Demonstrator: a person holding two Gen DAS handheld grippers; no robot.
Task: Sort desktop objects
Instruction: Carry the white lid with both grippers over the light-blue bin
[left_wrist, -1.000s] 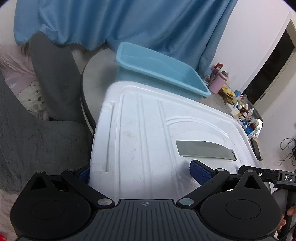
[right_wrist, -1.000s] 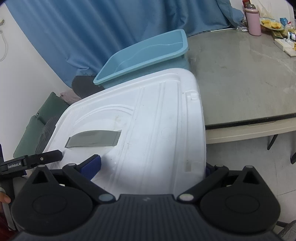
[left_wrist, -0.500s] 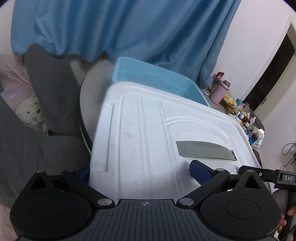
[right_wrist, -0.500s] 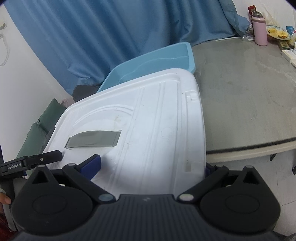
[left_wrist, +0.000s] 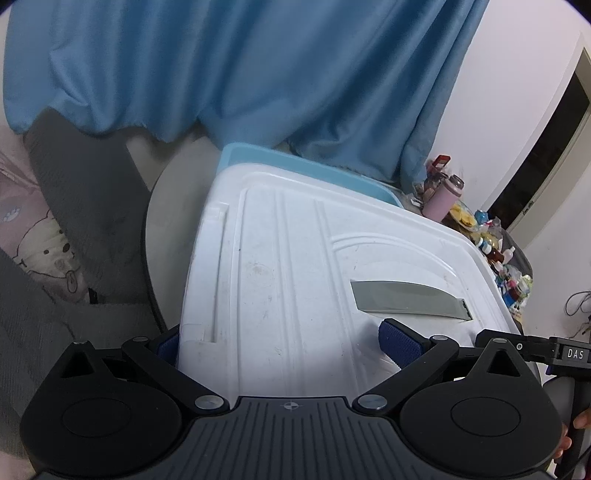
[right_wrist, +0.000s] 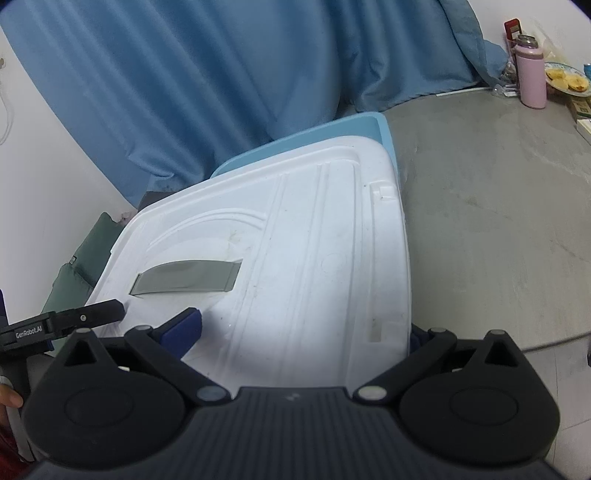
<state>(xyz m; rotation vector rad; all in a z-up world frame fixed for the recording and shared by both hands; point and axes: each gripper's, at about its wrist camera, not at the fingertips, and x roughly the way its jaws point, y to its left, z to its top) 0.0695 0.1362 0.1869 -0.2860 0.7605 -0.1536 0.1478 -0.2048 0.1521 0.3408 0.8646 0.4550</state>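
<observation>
A large white plastic lid (left_wrist: 295, 280) with a grey label strip (left_wrist: 406, 299) fills both wrist views. My left gripper (left_wrist: 284, 343) is shut on its near left part, one blue pad (left_wrist: 399, 341) on top and the other at the lid's left edge. My right gripper (right_wrist: 301, 332) grips the near right part of the white lid (right_wrist: 295, 240) in the same way. Behind the lid stands a light blue basin (left_wrist: 258, 157) on the grey table (right_wrist: 498, 221); the lid hides most of the basin (right_wrist: 332, 129).
A pink bottle (right_wrist: 532, 77) and a plate of food (right_wrist: 565, 79) stand at the table's far side, with several small bottles (left_wrist: 506, 266) nearby. A blue curtain (left_wrist: 258, 74) hangs behind. A grey cushioned seat (left_wrist: 74, 192) lies left of the table.
Both grippers have carried the lid forward toward the basin. The lid now covers nearly all of the basin, and more curtain shows above it.
</observation>
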